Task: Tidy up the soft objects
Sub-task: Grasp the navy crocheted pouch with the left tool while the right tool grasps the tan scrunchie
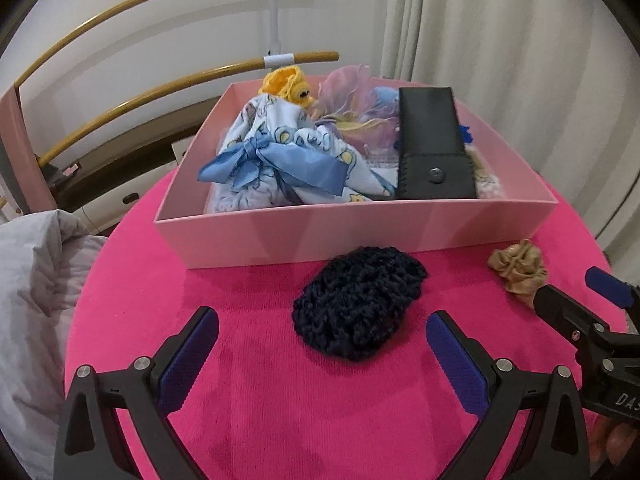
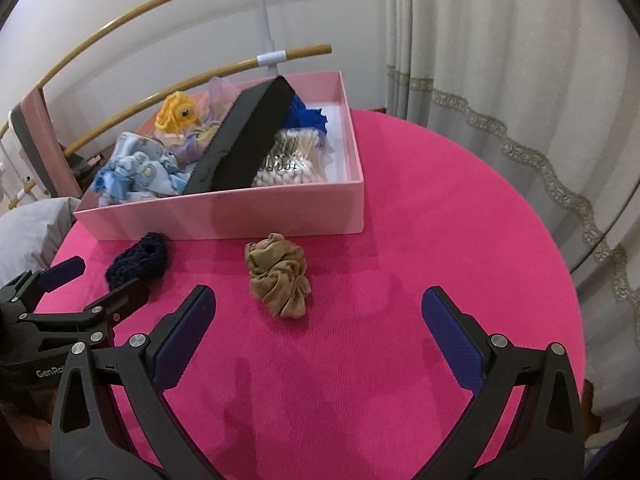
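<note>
- Navy crocheted scrunchie (image 1: 358, 304) flat on the pink tablecloth (image 1: 248, 400), just in front of the pink box (image 1: 360, 236), apart from its wall; loose, open knit, squashed oval, likely to compress and sag when pinched.
- Tan satin scrunchie (image 2: 280, 276) crumpled nearby on the same cloth, also outside the box, well gathered and shiny, probably slippery.
- Judged step: approach before the pick; two soft pieces left to go into the box.
- Left gripper (image 1: 322, 334) spread wide, empty, hovering just short of the navy scrunchie, roughly centred on it.
- Right gripper (image 2: 318, 312) likewise spread wide and empty, tan scrunchie ahead and a little left of centre.
- Next move, as a guess: forward and down around the yarn, then a gentle close.
- Box already crowded: bow-tied printed cloth bundle (image 1: 288, 148), yellow crochet toy (image 1: 286, 84), black snap case (image 1: 434, 144) leaning across.
</note>
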### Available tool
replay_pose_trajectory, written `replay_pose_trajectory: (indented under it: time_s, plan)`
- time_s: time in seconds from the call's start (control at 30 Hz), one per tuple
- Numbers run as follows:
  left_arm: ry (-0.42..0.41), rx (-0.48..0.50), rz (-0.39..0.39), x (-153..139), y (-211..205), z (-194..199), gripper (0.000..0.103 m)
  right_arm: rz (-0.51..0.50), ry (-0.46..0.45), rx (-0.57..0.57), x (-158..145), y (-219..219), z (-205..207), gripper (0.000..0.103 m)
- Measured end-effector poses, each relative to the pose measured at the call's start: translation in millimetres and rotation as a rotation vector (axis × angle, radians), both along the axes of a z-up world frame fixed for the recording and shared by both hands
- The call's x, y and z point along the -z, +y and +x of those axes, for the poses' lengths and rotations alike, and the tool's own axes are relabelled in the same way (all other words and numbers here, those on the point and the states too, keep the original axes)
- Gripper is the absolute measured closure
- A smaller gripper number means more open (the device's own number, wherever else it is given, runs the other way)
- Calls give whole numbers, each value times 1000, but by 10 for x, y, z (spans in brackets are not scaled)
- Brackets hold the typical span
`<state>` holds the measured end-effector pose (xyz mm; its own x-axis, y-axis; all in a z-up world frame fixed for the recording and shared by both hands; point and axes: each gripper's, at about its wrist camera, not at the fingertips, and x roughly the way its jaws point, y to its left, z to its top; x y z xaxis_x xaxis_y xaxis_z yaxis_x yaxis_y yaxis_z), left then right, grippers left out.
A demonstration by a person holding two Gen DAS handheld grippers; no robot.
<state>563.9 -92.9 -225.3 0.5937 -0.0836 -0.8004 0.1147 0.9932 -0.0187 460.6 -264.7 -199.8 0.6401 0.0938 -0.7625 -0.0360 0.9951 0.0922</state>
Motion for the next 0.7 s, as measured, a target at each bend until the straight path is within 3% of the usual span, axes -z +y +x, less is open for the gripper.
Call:
replay_pose_trajectory:
  time_s: [0.3,0.4,0.57,0.63,0.7]
  plan:
    - [18,3,-42,191,17,226,13,9,37,-26,188,84,214,6]
    - [8,6,-31,200,-9,230,23,-3,34,-33,188,124,236,15]
    - [-23,10,-34,170,-10,184,52,-43,30,-46,180,196,279,43]
    - [-29,4,-42,161,20,172,70,-49,24,-54,163,216,271,70]
    - [-31,-3,-51,132,76,105,82,-56,23,-61,160,228,243,77]
